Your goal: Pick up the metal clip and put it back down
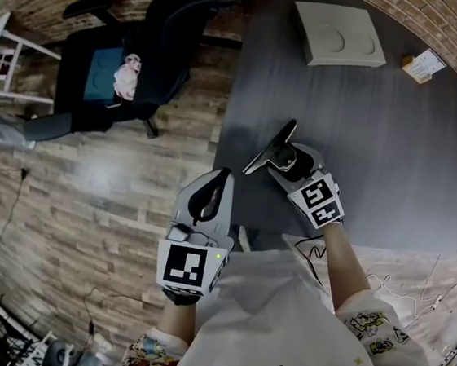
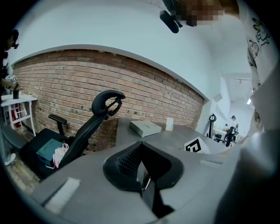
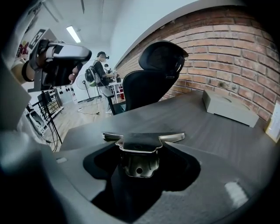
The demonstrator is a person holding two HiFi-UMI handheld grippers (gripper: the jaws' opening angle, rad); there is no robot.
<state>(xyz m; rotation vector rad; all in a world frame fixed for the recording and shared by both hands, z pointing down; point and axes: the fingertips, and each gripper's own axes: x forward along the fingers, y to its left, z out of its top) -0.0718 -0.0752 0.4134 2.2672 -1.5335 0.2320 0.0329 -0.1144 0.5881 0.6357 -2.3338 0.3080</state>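
The metal clip (image 1: 268, 153) is a shiny spring clip with a wide flat mouth. It sits between the jaws of my right gripper (image 1: 287, 157), which is shut on it just above the near-left part of the dark grey table (image 1: 372, 145). In the right gripper view the clip (image 3: 140, 151) stands between the jaws, wide mouth pointing away, with the table beneath it. My left gripper (image 1: 216, 183) hovers beside the table's left edge, over the wooden floor. Its jaws (image 2: 141, 168) are shut with nothing between them.
A flat grey box (image 1: 339, 34) lies at the table's far side, with a small card (image 1: 423, 66) near the brick wall. A black office chair (image 1: 140, 57) holding a teal item stands left of the table. People and equipment stand far off in the room.
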